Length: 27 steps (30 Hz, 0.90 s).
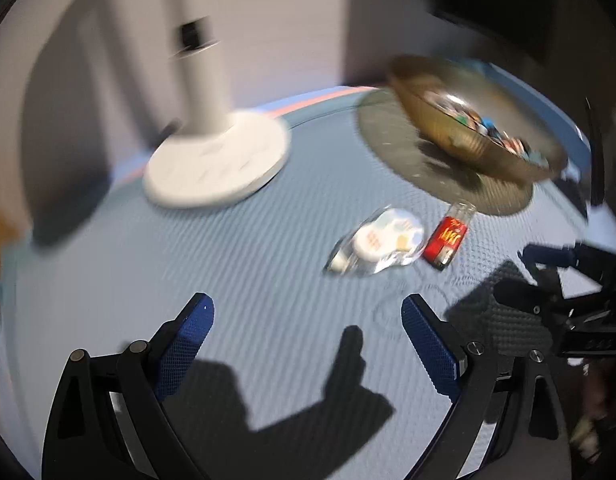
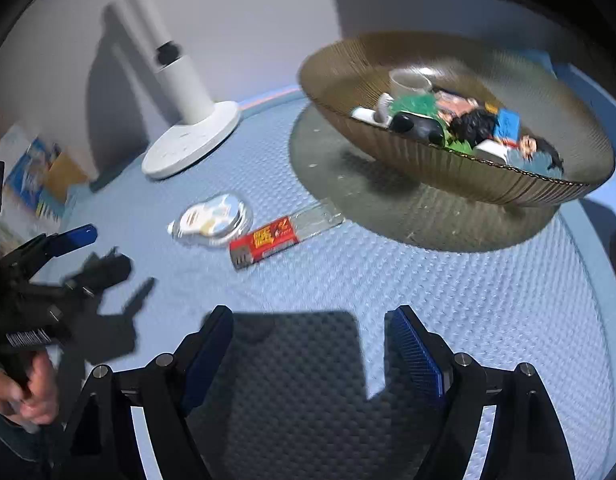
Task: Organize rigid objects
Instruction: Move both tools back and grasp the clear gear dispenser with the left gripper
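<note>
Both grippers empty above the blue textured mat [image 2: 448, 280].
Left gripper [image 1: 308, 320] released, right gripper [image 2: 308, 332] released; clear blister pack [image 2: 214, 220] and red-labelled packet [image 2: 268, 240] touching, near ribbed amber glass bowl [image 2: 428, 172].

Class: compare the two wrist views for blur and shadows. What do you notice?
Left wrist view: heavy motion smear on the lamp base and bowl. Right wrist view: sharper, mild blur; gripper shadows fall dark on the blue mat.
</note>
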Each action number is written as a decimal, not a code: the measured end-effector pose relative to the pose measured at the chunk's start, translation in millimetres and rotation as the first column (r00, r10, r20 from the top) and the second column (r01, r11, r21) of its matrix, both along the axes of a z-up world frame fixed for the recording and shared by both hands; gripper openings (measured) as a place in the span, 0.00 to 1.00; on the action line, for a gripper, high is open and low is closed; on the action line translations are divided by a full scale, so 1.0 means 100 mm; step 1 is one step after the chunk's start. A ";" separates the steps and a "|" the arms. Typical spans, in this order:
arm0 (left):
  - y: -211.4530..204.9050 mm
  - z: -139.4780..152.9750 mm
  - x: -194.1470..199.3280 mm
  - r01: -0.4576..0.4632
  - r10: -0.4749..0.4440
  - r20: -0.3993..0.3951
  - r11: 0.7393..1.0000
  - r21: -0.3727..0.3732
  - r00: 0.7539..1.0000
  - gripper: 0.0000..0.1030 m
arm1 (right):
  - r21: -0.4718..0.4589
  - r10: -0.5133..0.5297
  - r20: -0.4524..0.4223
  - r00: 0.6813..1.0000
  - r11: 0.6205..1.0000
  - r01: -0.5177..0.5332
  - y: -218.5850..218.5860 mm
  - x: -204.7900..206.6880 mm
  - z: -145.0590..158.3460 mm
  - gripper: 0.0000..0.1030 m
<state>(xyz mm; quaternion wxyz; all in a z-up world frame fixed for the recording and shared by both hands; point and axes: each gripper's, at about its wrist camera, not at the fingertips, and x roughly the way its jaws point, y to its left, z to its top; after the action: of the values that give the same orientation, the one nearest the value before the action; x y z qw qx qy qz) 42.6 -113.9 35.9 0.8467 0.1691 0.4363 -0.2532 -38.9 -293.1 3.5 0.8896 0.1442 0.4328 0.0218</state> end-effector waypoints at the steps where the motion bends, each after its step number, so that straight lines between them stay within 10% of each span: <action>1: -0.07 -0.02 0.05 0.031 -0.031 0.003 0.999 0.015 1.000 0.92 | 0.032 -0.012 -0.002 1.000 0.999 0.012 -0.01 0.02 0.01 0.78; 5: -0.27 -0.16 0.25 0.143 -0.141 -0.048 0.989 0.027 0.989 0.92 | 0.092 -0.093 -0.019 0.995 0.991 0.094 -0.08 0.20 0.05 0.56; 15: -0.59 -0.37 0.41 0.291 -0.292 -0.065 0.957 -0.022 0.954 0.74 | -0.020 -0.184 -0.006 0.983 0.983 0.184 0.15 0.54 0.01 0.55; 19: -0.55 -0.33 0.38 0.261 -0.262 -0.040 0.965 -0.026 0.964 0.45 | -0.072 -0.185 0.007 0.983 0.980 0.185 0.25 0.64 0.00 0.56; 27: 0.16 -0.29 0.22 0.020 -0.025 -0.072 0.998 -0.068 0.997 0.45 | -0.274 0.017 0.034 0.999 0.962 -0.007 0.60 0.76 -0.05 0.53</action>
<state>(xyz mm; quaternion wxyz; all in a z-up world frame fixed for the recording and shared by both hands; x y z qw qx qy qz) 64.9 -98.4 7.1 0.8325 0.1363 0.4563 -0.2832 36.9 -233.1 -1.4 0.9085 0.0170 0.4165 -0.0304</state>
